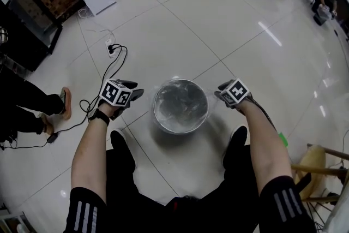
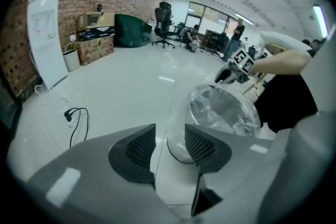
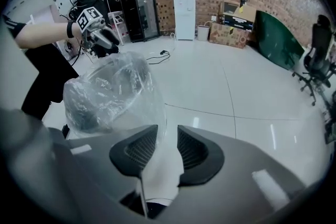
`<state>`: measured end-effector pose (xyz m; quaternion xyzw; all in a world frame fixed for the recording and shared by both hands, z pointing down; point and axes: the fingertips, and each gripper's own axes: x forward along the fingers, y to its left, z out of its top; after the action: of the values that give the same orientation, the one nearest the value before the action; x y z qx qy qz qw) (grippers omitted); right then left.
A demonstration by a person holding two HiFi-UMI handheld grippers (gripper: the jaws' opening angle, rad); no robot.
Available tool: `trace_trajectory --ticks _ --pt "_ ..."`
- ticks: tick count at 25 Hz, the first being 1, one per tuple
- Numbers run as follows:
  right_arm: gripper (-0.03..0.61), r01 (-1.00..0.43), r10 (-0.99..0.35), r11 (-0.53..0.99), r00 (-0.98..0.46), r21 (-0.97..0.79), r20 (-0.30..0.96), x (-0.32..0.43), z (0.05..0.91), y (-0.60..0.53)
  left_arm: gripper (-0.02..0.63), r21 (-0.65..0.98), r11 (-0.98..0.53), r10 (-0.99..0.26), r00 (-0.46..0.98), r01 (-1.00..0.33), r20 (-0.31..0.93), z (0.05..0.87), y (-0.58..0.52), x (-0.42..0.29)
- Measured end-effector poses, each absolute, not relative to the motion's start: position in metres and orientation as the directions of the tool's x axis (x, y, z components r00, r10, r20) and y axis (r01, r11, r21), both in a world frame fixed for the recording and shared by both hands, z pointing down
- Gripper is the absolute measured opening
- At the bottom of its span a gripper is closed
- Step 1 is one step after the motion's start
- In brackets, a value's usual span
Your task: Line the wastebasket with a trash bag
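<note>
One bag-lined wastebasket (image 1: 180, 106) between left hand-held gripper (image 1: 137, 95) and right hand-held gripper (image 1: 219, 95)

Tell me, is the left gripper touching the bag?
Apart. The head view shows floor between the left gripper and the bag. Its own view shows empty jaws.

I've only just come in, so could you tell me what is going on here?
A person stands over a wastebasket on the floor, a gripper in each hand. A clear bag already sits inside it, its edge folded over the rim. The left gripper and right gripper hover at opposite sides of the rim, both with jaws apart and nothing pinched between them.
</note>
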<state>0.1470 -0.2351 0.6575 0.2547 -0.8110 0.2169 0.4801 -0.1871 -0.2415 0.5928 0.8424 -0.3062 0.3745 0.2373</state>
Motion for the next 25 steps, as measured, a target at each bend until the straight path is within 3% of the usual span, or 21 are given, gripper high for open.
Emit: trace_trajectory --ticks 10,15,18,25 --pt "0.158 -0.59 -0.287 0.806 -0.453 -0.043 0.844 0.171 0.616 -0.213 0.183 0.093 -0.934 -0.093 0.486 -0.346 0.869 0.591 -0.13 -0.132" --pt "0.161 -0.56 -0.215 0.821 -0.479 -0.108 0.851 0.165 0.628 -0.196 0.221 0.064 -0.946 -0.082 0.423 -0.319 0.902 0.621 -0.11 -0.123" --pt "0.204 -0.521 -0.187 0.841 -0.527 -0.142 0.829 0.16 0.623 -0.192 0.242 0.046 -0.949 -0.096 0.424 -0.312 0.9 0.633 -0.11 -0.113" --pt "0.227 -0.456 -0.19 0.878 -0.616 -0.149 0.765 0.166 0.579 -0.197 0.244 0.009 -0.952 -0.117 0.389 -0.305 0.914 0.651 -0.121 -0.115"
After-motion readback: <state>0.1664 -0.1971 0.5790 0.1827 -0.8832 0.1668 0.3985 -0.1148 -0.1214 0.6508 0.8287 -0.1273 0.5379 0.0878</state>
